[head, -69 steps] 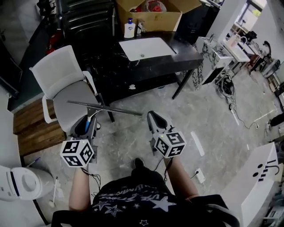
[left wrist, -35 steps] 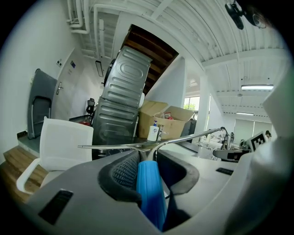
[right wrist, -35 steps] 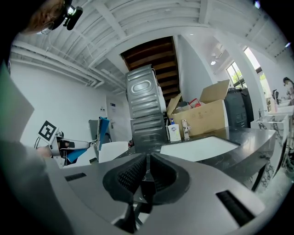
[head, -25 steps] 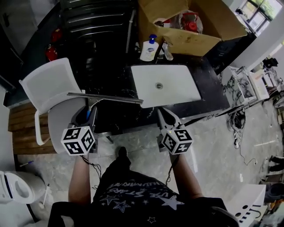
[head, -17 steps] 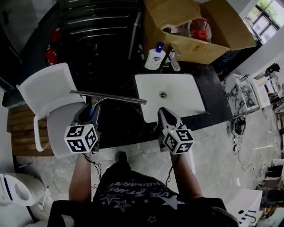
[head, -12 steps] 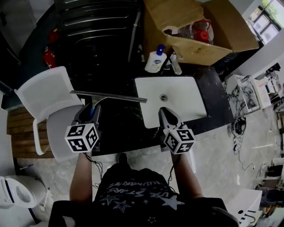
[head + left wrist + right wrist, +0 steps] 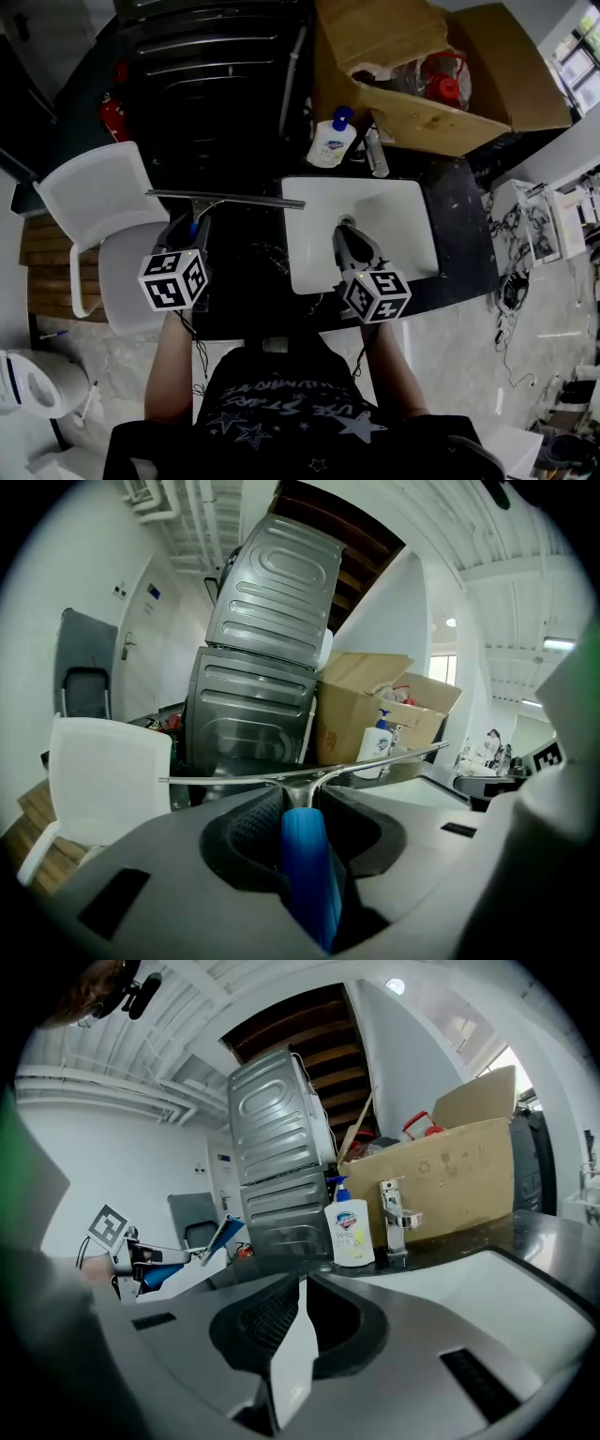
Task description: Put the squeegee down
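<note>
Gripping the squeegee (image 7: pixel 234 199) by its blue handle, the left gripper (image 7: pixel 192 223) hangs just left of the white sink (image 7: pixel 398 211); the right gripper (image 7: pixel 345 230), clenched empty, hovers over it.

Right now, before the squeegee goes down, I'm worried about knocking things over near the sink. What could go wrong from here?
The left hand-held gripper grips the blue-handled metal squeegee only by its handle, so the long blade may swing into the white plastic chair. Its right end hangs by the rim of the white sink; laid there, it could tip into the basin.
</note>
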Motion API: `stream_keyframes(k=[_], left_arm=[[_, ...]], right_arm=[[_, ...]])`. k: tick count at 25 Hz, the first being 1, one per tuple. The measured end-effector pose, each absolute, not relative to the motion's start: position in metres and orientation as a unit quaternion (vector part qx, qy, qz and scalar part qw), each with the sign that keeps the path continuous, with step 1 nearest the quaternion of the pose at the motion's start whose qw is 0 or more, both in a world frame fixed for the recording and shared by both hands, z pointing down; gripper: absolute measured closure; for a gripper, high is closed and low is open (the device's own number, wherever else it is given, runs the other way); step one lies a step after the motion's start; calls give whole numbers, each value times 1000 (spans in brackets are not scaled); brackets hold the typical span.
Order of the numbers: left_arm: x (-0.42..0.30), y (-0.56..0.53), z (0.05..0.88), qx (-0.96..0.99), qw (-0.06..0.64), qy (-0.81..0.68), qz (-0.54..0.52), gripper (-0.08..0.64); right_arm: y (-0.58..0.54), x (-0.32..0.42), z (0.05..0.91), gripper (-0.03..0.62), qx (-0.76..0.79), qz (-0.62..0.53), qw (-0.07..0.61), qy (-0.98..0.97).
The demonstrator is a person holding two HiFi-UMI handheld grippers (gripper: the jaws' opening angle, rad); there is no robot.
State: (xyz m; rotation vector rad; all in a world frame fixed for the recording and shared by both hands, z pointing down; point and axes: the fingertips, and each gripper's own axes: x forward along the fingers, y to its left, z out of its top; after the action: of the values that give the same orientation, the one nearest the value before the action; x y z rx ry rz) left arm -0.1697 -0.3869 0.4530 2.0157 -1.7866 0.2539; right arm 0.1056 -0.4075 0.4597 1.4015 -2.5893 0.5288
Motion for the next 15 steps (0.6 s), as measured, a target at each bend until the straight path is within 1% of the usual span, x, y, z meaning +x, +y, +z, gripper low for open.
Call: stream_keyframes(k=[10, 15], left_arm=[[-147, -443, 463, 672, 221, -699, 101, 417], [-146, -470, 473, 652, 219, -715, 127, 417]], right_arm=[[-478, 120, 470, 535, 390, 173, 93, -900], [-498, 119, 480, 535, 368, 180, 94, -907]])
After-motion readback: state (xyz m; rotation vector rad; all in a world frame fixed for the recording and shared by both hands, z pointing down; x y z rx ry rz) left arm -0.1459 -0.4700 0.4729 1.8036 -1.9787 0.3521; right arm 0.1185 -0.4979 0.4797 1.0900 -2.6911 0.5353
